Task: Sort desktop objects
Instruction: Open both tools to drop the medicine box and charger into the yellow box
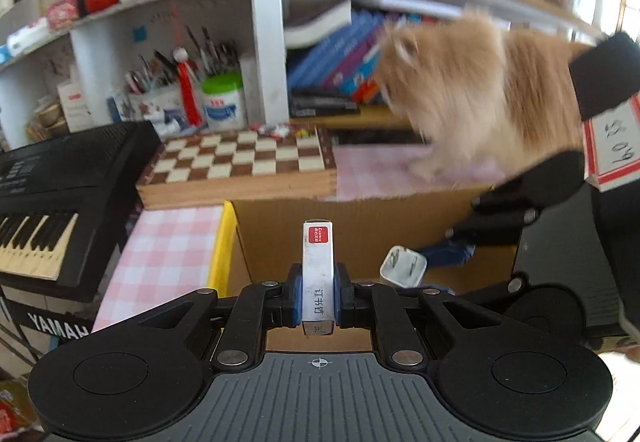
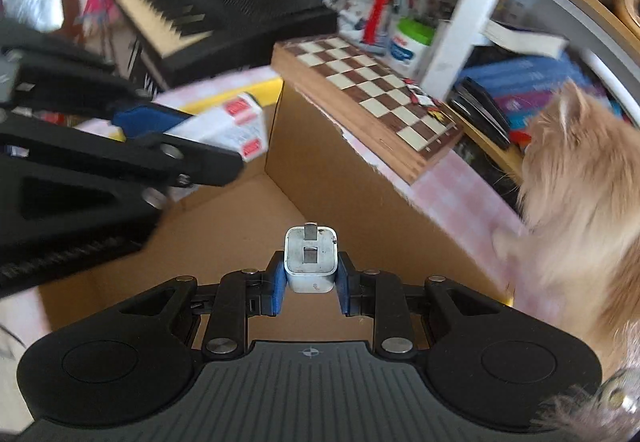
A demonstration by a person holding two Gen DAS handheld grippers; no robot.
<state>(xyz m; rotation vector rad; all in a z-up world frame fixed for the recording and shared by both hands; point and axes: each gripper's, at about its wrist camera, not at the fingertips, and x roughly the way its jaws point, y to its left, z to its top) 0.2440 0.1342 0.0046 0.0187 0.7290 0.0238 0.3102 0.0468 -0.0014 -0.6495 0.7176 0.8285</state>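
Cardboard box [image 2: 320, 209], open-topped, is the landmark: it sits on the pink-checked table [image 1: 160, 242], with a chessboard [image 1: 240, 157] just behind its far wall and a black keyboard [image 1: 60, 177] off to its left.

Left gripper [image 1: 318, 296]: narrow, clamped on a slim white staple box [image 1: 318, 274] with a red label. The staple box stands on end between the blue pads, long axis pointing away from the camera, its far end over the box's near-left corner by the yellow edge [image 1: 222, 242].

Right gripper [image 2: 310, 278]: narrow, clamped on a white plug adapter [image 2: 310, 262], prongs facing away, held above the box's interior and pointing down toward the floor of it near the far corner.

Both loads lie directly above or just at the rim of the box; the right is deeper over the opening, the left nearer the left wall. Judgement: the coming release turns on each item being over open cardboard rather than rim; the adapter looks ready to drop, the staple box may need a little more travel inward.

Hazard: a fluffy cat [image 2: 572, 177] stands on the table just right of the box, touching or nearly touching its right wall.
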